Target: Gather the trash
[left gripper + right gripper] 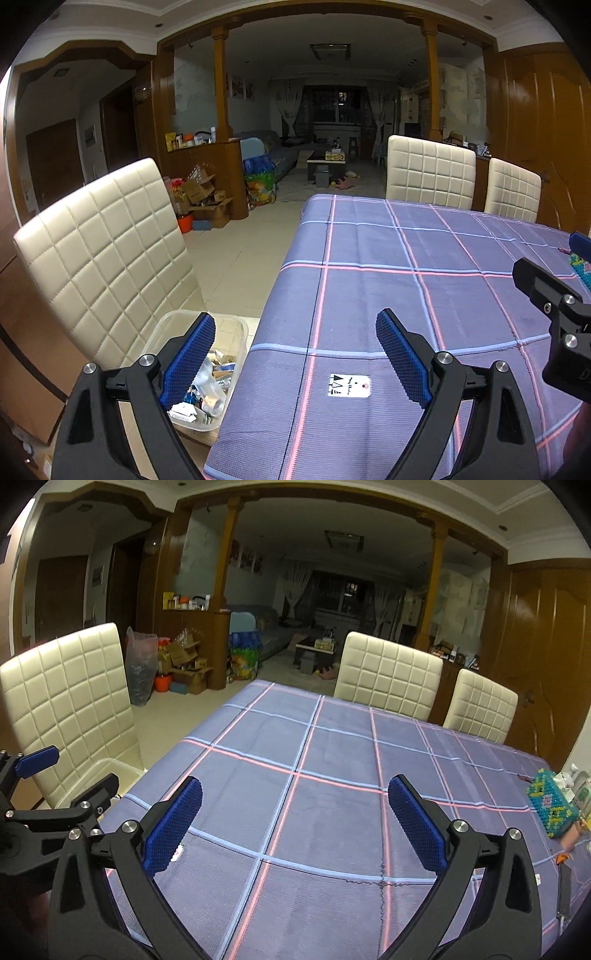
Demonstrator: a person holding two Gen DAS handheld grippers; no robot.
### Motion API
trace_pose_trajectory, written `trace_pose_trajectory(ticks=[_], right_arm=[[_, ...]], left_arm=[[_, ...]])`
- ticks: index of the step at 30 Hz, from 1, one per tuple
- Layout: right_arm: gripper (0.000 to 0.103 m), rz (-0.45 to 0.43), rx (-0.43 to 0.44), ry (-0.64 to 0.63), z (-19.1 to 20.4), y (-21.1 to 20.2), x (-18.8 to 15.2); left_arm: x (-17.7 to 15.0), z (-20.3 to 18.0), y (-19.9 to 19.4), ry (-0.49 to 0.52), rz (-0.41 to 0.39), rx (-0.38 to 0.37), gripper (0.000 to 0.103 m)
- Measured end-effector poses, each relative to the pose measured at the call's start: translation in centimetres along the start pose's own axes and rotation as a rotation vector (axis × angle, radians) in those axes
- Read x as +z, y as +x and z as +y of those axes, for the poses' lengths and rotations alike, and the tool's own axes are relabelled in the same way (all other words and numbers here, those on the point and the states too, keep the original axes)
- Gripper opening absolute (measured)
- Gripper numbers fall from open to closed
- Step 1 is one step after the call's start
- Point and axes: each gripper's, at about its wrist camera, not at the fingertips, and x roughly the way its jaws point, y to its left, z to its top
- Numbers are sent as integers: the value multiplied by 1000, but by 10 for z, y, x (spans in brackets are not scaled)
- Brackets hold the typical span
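A clear plastic bin (239, 326) holding wrappers and crumpled trash (212, 391) stands on the seat of a cream chair (99, 254), just left of the table's edge. My left gripper (295, 319) is open and empty, its left finger over the bin and its right finger over the purple plaid tablecloth (406, 258). A small white label (349, 385) lies on the cloth between its fingers. My right gripper (295, 781) hangs open above the cloth (332, 749) with nothing in it. In the right wrist view the left gripper (74, 771) shows at the left edge, by the bin's rim (105, 763).
A colourful beaded box (552, 805), bottles (572, 775) and a small orange scrap (561, 857) sit at the table's right edge. Two cream chairs (388, 672) (480, 705) stand at the far side. Cardboard boxes and bags (207, 199) crowd the floor by the wooden divider.
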Motion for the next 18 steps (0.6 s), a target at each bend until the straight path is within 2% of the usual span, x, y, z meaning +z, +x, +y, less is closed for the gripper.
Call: trace_pose_trajectory(ticks=[18], right_arm=[[99,-10,-11,15,-10,-9,-4]], left_arm=[[1,-9,-7,11,-4,-19,87]])
